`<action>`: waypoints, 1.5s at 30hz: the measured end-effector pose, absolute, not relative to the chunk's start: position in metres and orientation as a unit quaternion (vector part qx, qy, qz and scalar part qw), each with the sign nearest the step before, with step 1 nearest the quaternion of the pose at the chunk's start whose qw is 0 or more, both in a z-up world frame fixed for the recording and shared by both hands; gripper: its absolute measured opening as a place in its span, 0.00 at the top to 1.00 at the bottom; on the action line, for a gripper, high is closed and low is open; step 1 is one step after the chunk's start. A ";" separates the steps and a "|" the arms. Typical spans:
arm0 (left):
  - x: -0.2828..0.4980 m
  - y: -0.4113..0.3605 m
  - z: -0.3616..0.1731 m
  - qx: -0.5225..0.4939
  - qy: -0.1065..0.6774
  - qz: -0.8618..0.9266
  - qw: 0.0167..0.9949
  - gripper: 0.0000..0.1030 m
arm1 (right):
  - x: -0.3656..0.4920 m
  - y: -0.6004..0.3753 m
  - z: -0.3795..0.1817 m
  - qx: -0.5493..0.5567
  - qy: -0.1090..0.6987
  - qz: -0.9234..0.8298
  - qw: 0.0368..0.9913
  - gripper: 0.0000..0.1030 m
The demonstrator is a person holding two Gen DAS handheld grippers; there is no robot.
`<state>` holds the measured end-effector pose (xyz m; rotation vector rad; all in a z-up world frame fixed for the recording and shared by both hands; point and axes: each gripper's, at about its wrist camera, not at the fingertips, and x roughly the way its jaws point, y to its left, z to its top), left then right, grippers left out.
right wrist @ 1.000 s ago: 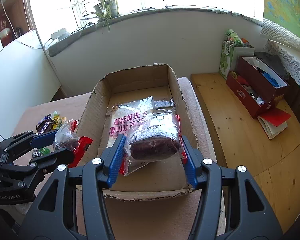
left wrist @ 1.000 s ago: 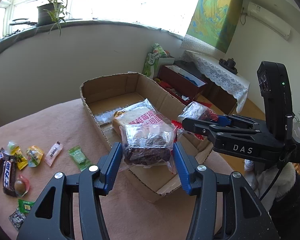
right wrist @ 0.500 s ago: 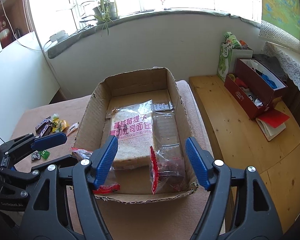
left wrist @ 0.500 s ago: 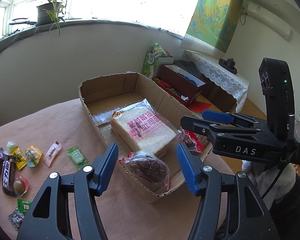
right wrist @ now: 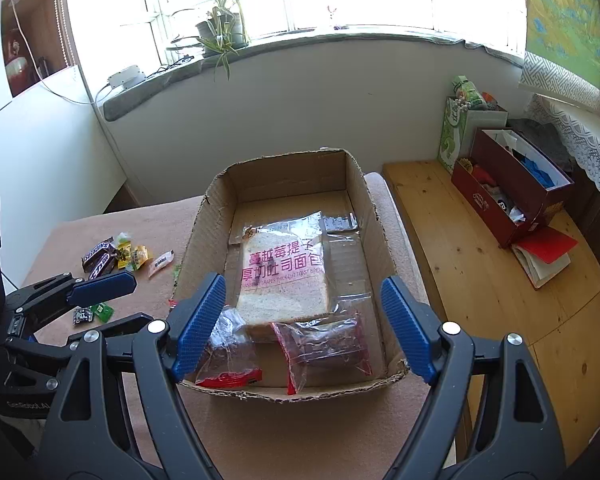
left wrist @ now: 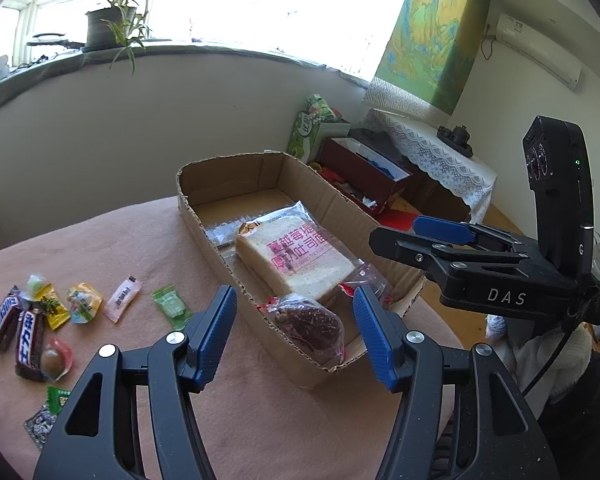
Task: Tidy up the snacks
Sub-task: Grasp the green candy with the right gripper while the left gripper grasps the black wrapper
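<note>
The left gripper (left wrist: pixel 296 336) is hanging above the near end of the cardboard box (left wrist: pixel 228 184), its blue fingers (left wrist: pixel 216 332) spread wide and gripping nothing. The right gripper (right wrist: pixel 300 328) is hovering over the same end of the box from the other side, its jaws likewise standing apart and empty; in the left wrist view its black body is showing at three o'clock, level and pointing toward the box.

Inside the box, a bagged loaf of sliced bread (right wrist: pixel 284 276) is lying flat along the middle. Two clear bags of dark snacks are resting at the six o'clock end: the left bag (right wrist: pixel 228 352) is sitting against the left wall and the right bag (right wrist: pixel 324 344) is lying beside it, both touching the bread's near edge. A small flat packet (right wrist: pixel 338 224) is lying at one o'clock of the bread.

On the pink cloth at nine o'clock of the box, loose sweets are scattered: two Snickers bars (left wrist: pixel 16 332), yellow candies (left wrist: pixel 66 304), a white sachet (left wrist: pixel 123 298) and a green candy (left wrist: pixel 171 306) just beside the box wall. Between that scatter and the grippers, the box's tall left wall is standing. A red carton (right wrist: pixel 512 192) is sitting on the wooden bench at two o'clock, well apart.
</note>
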<state>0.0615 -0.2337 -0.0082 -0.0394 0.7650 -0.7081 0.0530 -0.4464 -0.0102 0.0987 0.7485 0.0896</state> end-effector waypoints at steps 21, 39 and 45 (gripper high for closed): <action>0.051 -0.082 -0.033 -0.050 0.388 -0.242 0.888 0.41 | 0.040 -0.326 -0.005 -0.027 0.355 0.179 0.917 0.20; 0.051 -0.037 -0.081 -0.007 0.424 -0.217 0.879 0.56 | 0.078 -0.198 -0.076 -0.145 0.440 0.298 0.835 0.22; 0.054 -0.041 -0.086 0.013 0.430 -0.220 0.876 0.61 | 0.089 -0.176 -0.096 -0.173 0.456 0.313 0.815 0.32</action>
